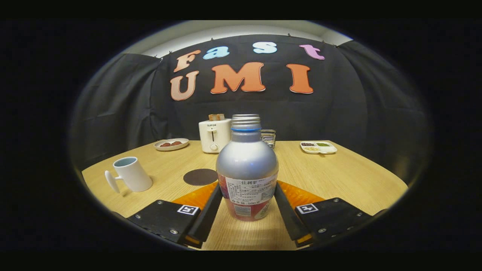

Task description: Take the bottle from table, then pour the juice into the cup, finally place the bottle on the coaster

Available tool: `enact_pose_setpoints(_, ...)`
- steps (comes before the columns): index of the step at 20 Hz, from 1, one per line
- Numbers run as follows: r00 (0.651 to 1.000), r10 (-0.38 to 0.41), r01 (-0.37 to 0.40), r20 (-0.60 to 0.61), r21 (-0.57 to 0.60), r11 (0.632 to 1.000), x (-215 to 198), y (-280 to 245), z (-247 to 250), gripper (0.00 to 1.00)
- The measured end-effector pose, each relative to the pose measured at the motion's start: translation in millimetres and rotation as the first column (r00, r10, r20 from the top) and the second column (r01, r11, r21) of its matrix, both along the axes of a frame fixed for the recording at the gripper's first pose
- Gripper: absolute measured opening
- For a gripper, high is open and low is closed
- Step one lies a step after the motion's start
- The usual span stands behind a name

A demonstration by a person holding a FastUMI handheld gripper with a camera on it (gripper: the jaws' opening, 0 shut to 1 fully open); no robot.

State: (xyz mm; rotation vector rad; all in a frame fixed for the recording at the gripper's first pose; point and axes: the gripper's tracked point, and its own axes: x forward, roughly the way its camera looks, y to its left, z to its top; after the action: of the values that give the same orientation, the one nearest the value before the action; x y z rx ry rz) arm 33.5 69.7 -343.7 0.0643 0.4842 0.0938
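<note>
- You work over a pale wooden table (339,177) that spreads across the lower half of the frame, with a dark cloth wall behind it.
- The bottle (247,169) stands upright at the centre of the frame, silver-bodied with a printed label low down and its threaded neck uncapped, as far as you can tell from here.
- Your gripper (247,205) has a finger on each side of the bottle's lower body. Both inner faces look to be touching the label band, so you appear to be clamped on the bottle, though how firmly cannot be read from here.
- The bottle's base seems to sit on the table or just above it; you cannot tell which.
- The cup (131,174), white with a handle pointing to the lower left, stands at the left of the frame, well apart from the bottle and tilted by the lens.
- The coaster (200,176), a dark round disc, lies flat between the cup and the bottle, just left of centre and near your left finger.
- At the back, from left to right: a plate (171,144) with small dark pieces, a white toaster (214,134), a wire rack (268,137) partly hidden by the bottle, and a divided tray (318,147).
- By my reading you are at the first step: the grasp is made or nearly made, and pouring has not begun.
- Next you need a straight lift, then a carry left toward the cup, passing over the coaster, keeping the open neck upright until it is above the cup's mouth.
</note>
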Motion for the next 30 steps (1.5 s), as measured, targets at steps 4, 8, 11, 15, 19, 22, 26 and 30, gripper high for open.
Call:
enact_pose_setpoints(4,0.999,0.042,-0.041,0.018,-0.067,0.997,3.9,10.4,14.2,0.79)
enact_pose_setpoints(8,0.994,0.098,-0.088,0.047,-0.191,0.978,10.6,23.9,32.2,0.79)
enact_pose_setpoints(11,0.989,0.138,-0.116,0.056,-0.291,0.950,15.8,35.4,43.3,0.79)
enact_pose_setpoints(15,0.977,0.201,-0.155,0.075,-0.400,0.903,25.8,54.6,64.2,0.79)
enact_pose_setpoints(19,0.964,0.256,-0.187,0.070,-0.506,0.842,32.7,69.3,73.3,0.78)
enact_pose_setpoints(22,0.953,0.294,-0.199,0.068,-0.589,0.783,37.4,81.1,77.5,0.78)
enact_pose_setpoints(26,0.938,0.339,-0.199,0.068,-0.695,0.691,43.5,93.6,81.4,0.78)
enact_pose_setpoints(30,0.919,0.392,-0.203,0.049,-0.792,0.576,48.1,102.7,82.6,0.78)
